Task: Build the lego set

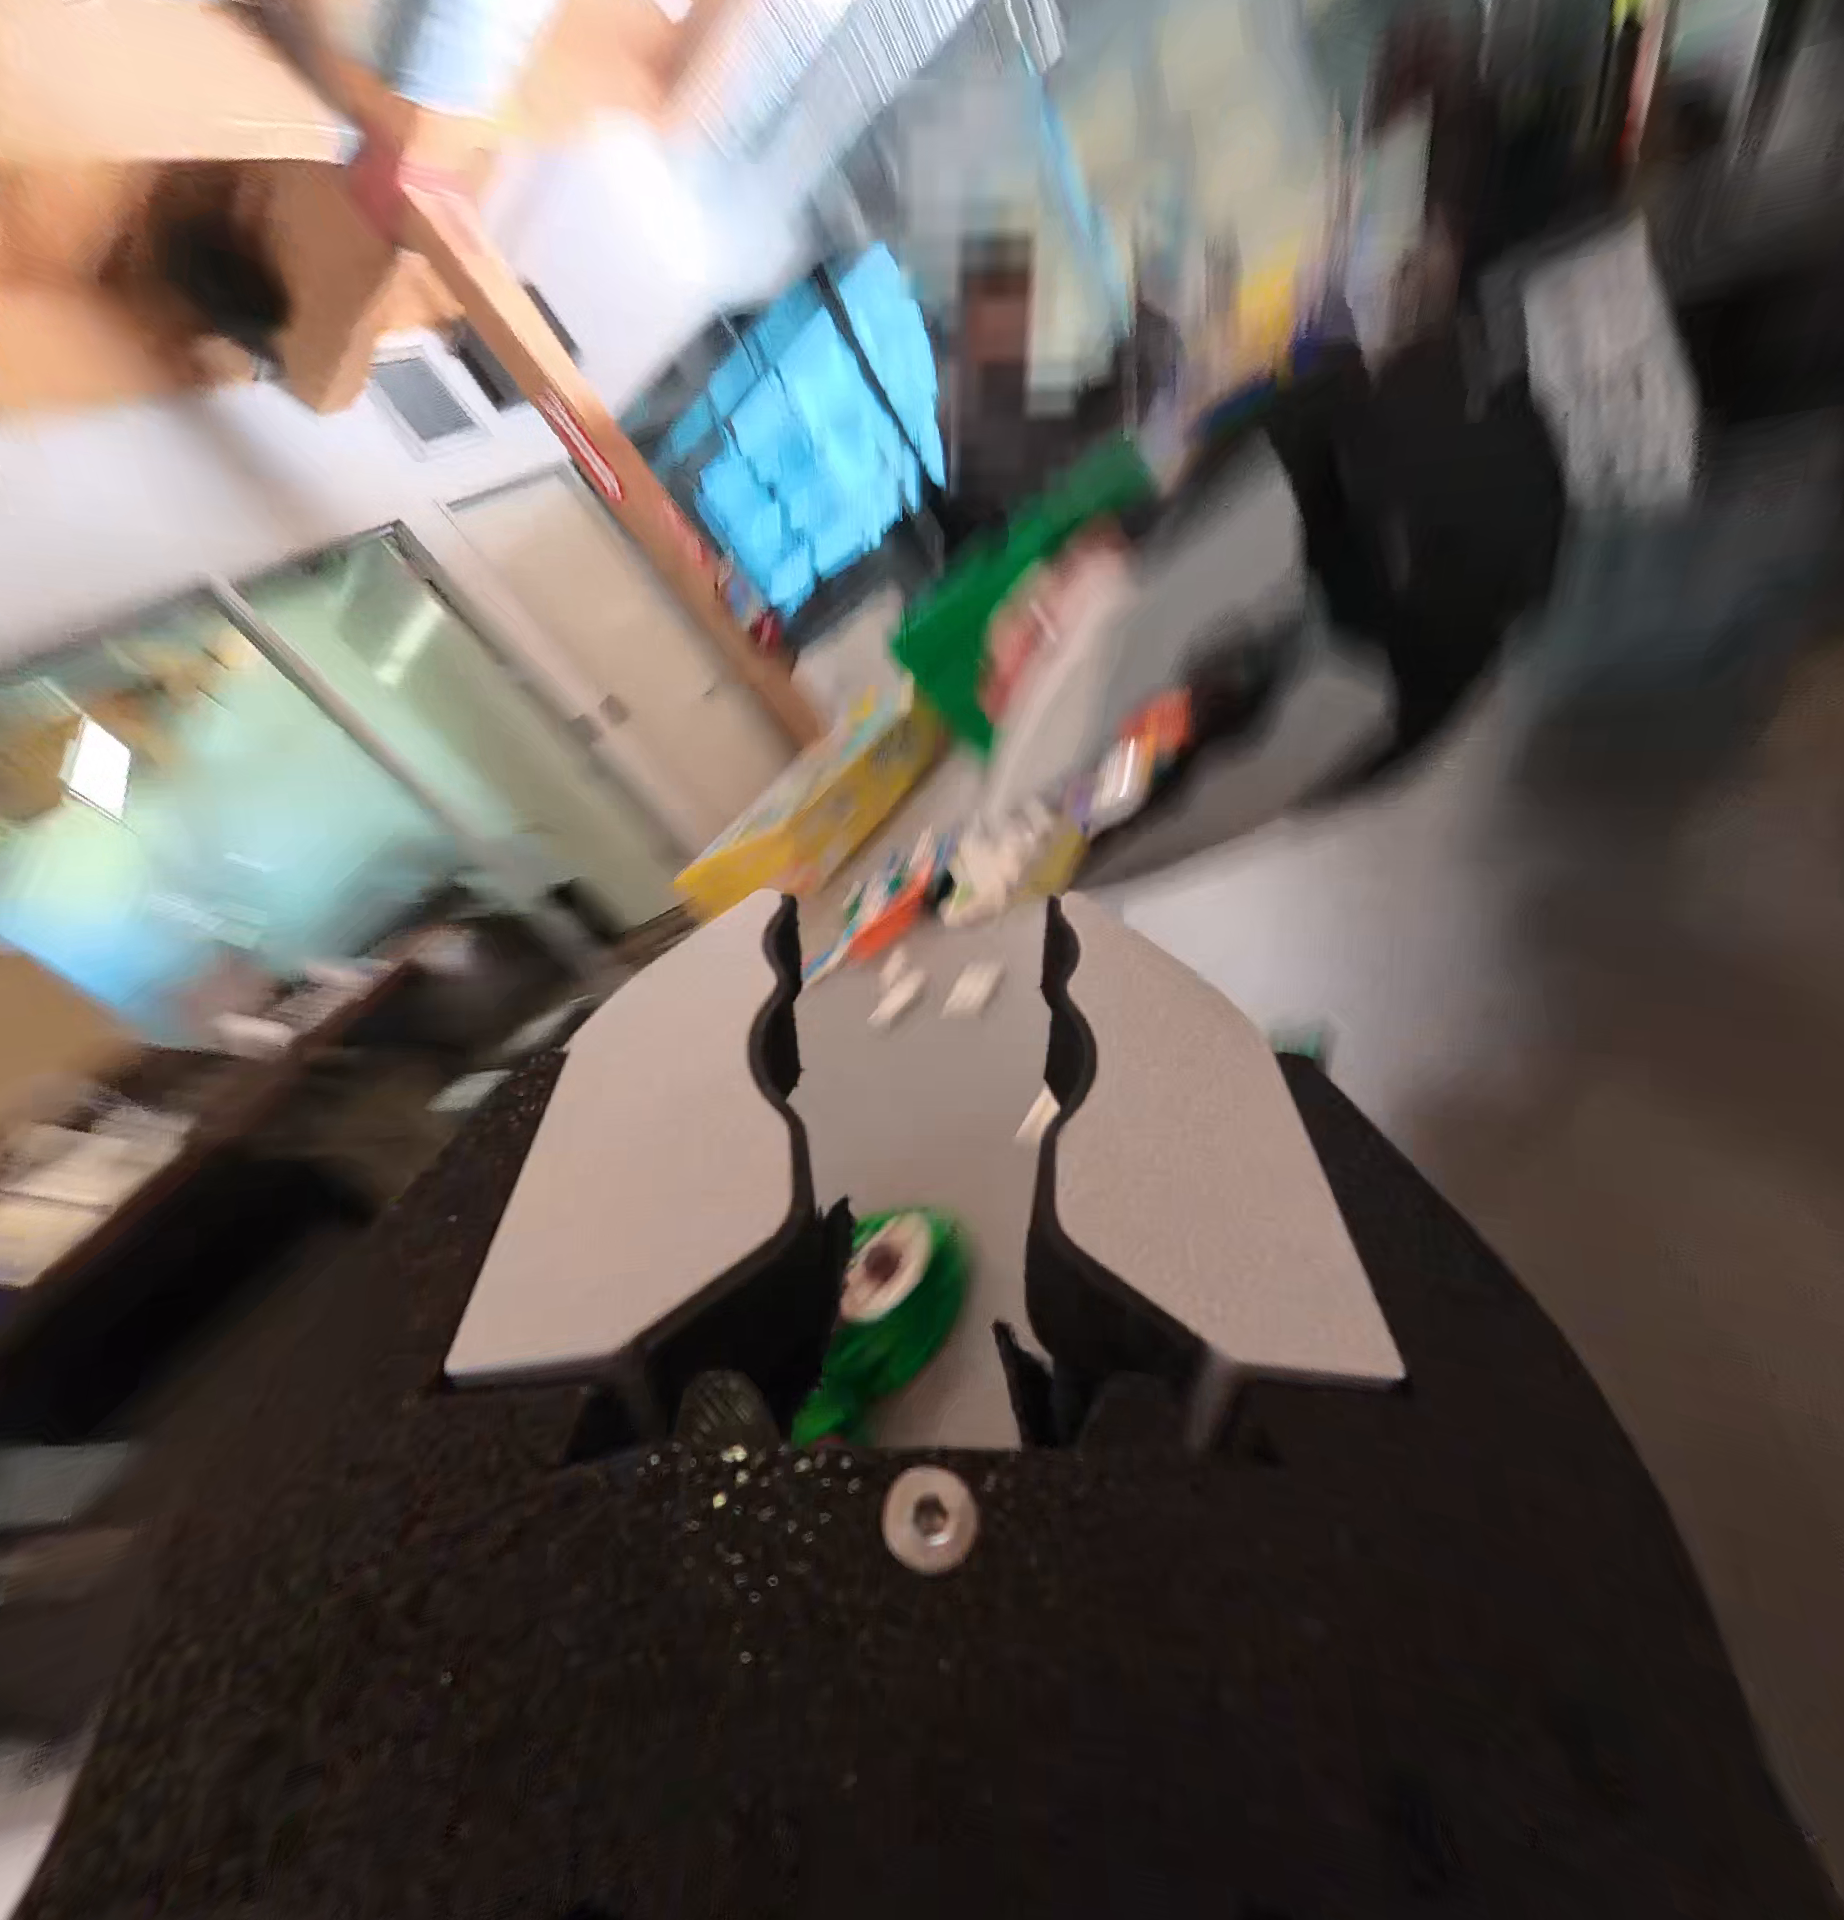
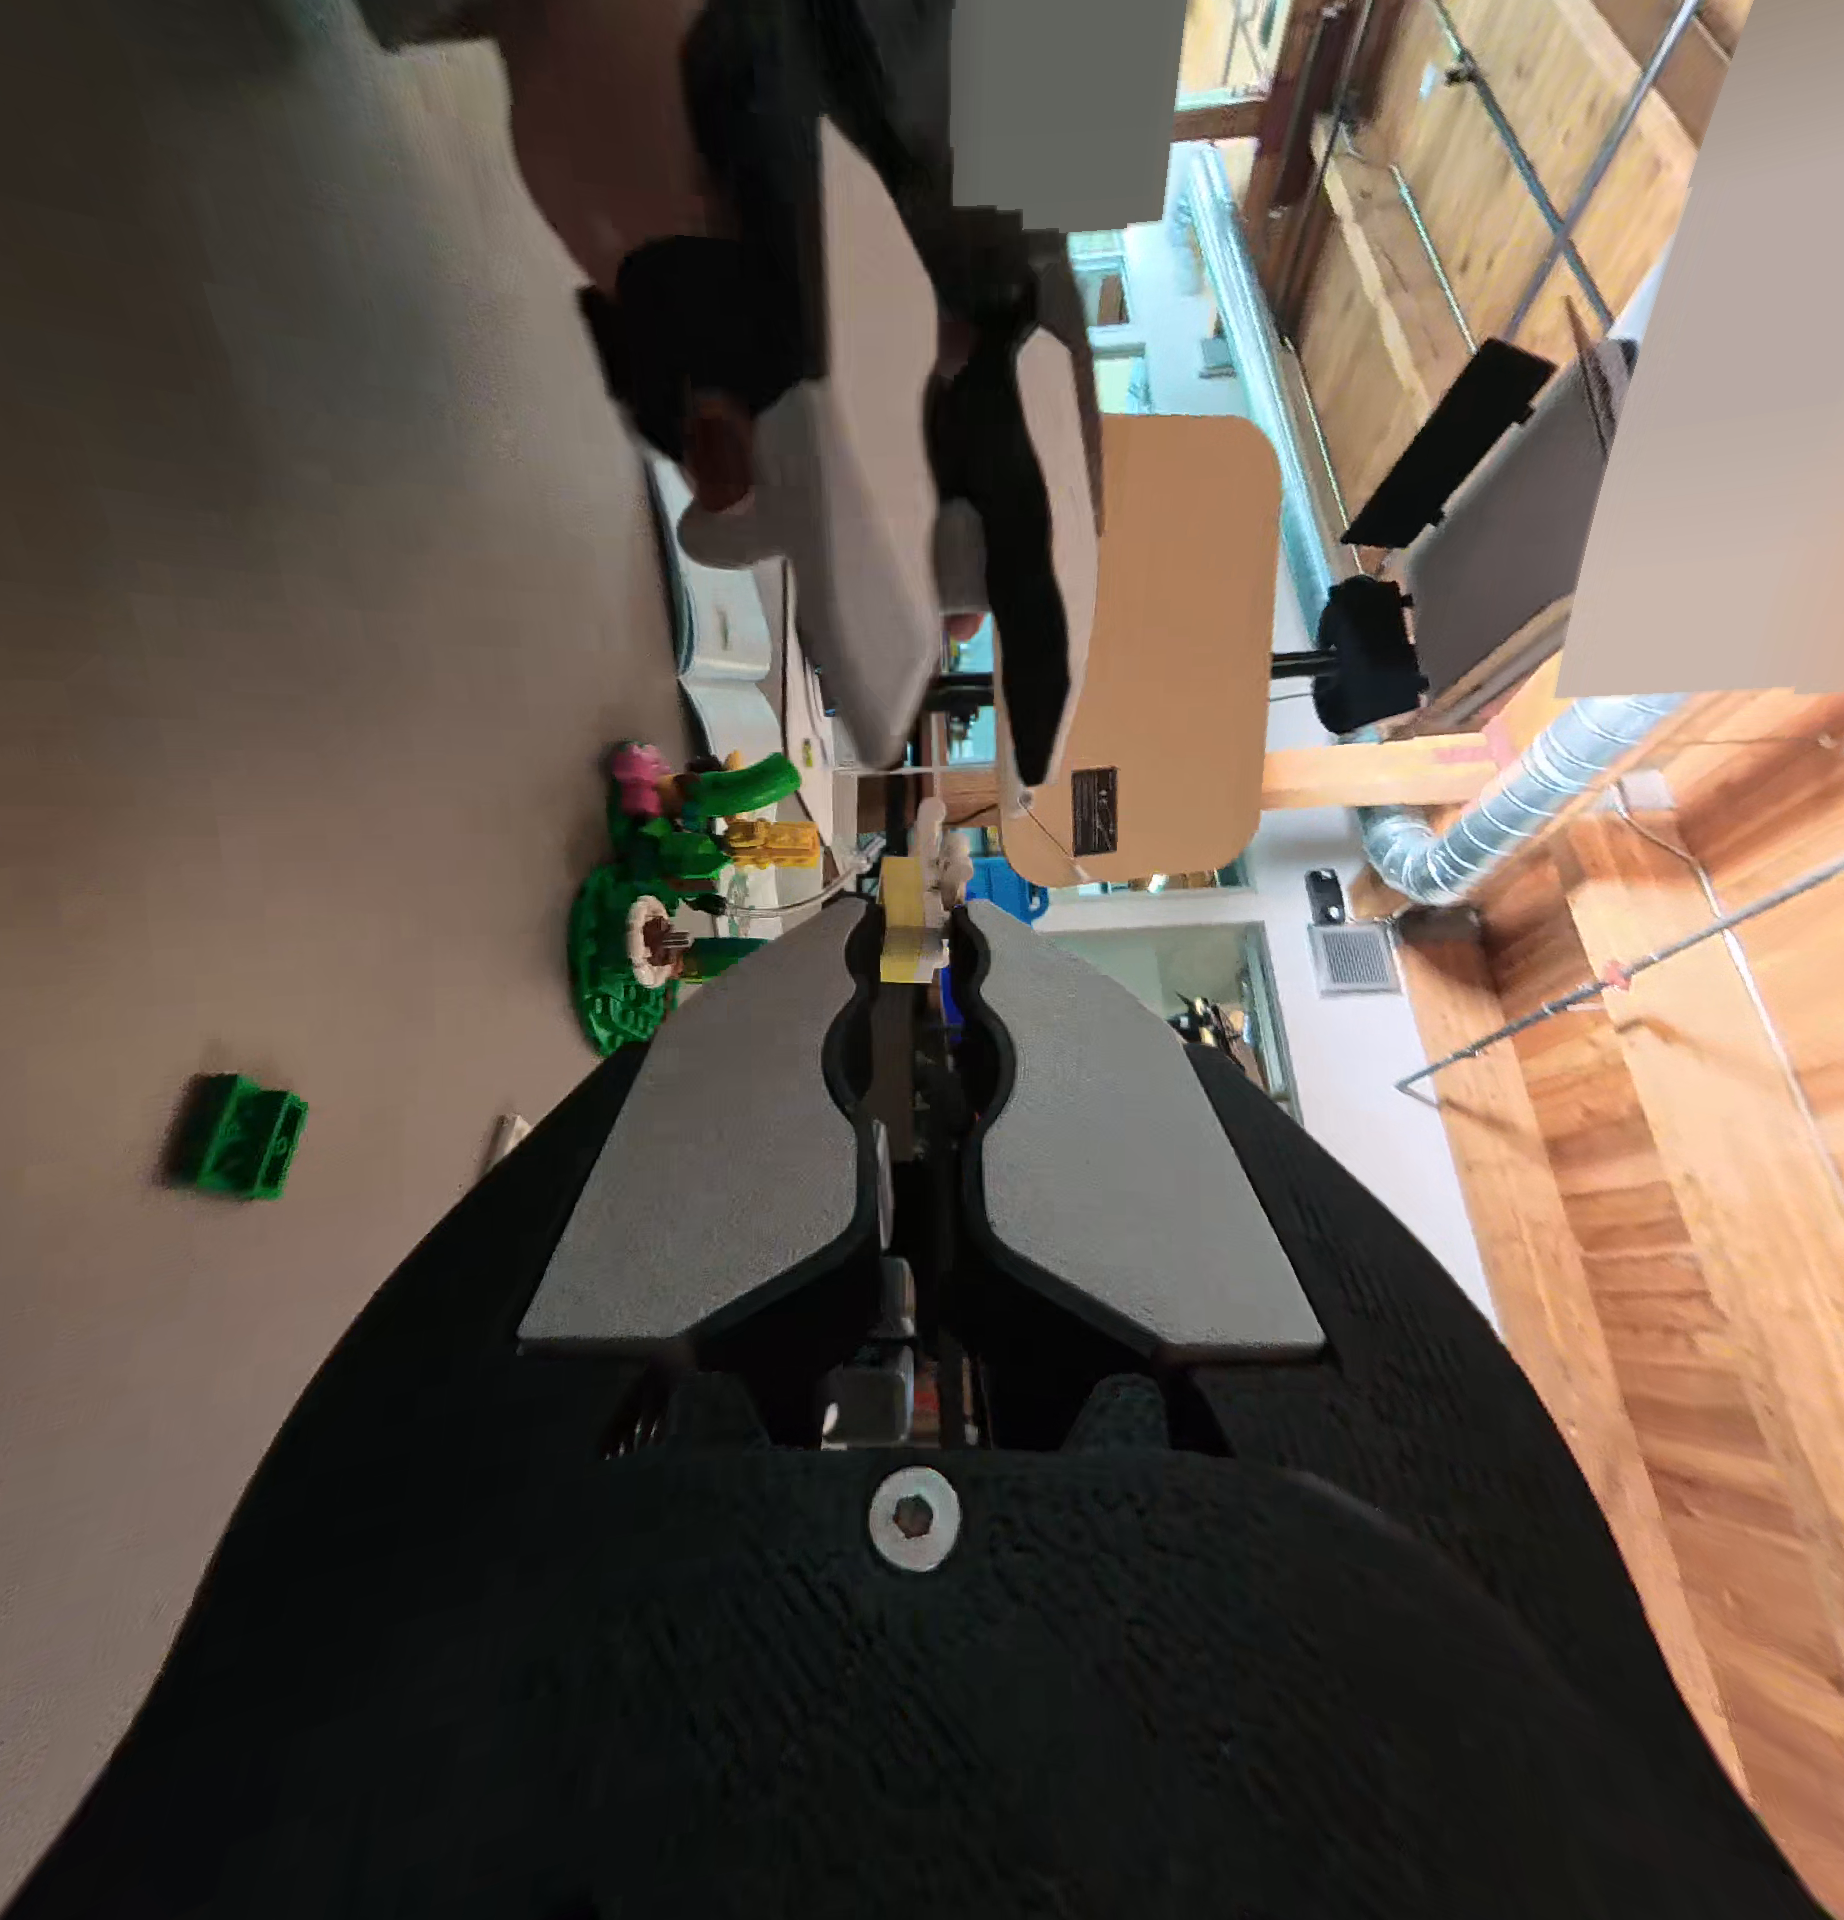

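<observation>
In the right wrist view, my right gripper [image 2: 916, 920] is shut on a small yellow and white lego piece [image 2: 902, 940] held at the fingertips. The lego build [image 2: 637, 935], a round green base with flowers and a curved green stem, stands on the table to the left of the tips. My left gripper [image 2: 897, 540] hovers beyond the build with its jaws apart. In the blurred left wrist view, my left gripper [image 1: 918, 925] is open and empty. Part of the green build [image 1: 897, 1288] shows between the finger bases, below them.
A loose green brick [image 2: 237, 1138] and a small white piece [image 2: 507, 1132] lie on the grey table [image 2: 274, 623]. Several loose pieces [image 1: 928, 956], a yellow box [image 1: 824, 821] and a green box [image 1: 1011, 582] sit farther along the table.
</observation>
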### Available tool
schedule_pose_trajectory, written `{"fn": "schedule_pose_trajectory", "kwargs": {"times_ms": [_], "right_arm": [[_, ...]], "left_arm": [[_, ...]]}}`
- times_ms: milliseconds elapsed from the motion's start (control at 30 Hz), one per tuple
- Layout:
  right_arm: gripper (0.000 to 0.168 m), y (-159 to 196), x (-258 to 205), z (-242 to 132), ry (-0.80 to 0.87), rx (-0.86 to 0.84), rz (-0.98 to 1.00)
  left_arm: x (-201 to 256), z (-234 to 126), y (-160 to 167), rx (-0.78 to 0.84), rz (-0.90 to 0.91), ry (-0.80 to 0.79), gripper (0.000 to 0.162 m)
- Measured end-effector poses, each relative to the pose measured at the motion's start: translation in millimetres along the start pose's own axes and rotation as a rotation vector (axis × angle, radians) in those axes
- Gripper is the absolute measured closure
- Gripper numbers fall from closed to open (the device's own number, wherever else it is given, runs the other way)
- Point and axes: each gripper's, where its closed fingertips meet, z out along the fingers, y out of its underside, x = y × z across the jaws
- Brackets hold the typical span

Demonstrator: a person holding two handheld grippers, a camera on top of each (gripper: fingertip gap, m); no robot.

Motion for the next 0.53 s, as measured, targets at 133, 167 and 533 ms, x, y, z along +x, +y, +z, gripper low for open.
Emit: {"fn": "schedule_pose_trajectory", "kwargs": {"times_ms": [133,167,533], "right_arm": [[0.157,3,-10,4,-0.038,0.039,0.012],[0.157,3,-12,6,-0.046,0.049,0.027],[0.156,7,-28,8,-0.101,0.08,0.091]], "left_arm": [[17,6,32,-0.167,0.351,0.022,0.116],[17,8,34,-0.174,0.407,-0.001,0.118],[18,12,38,-0.243,0.725,-0.085,0.158]]}}
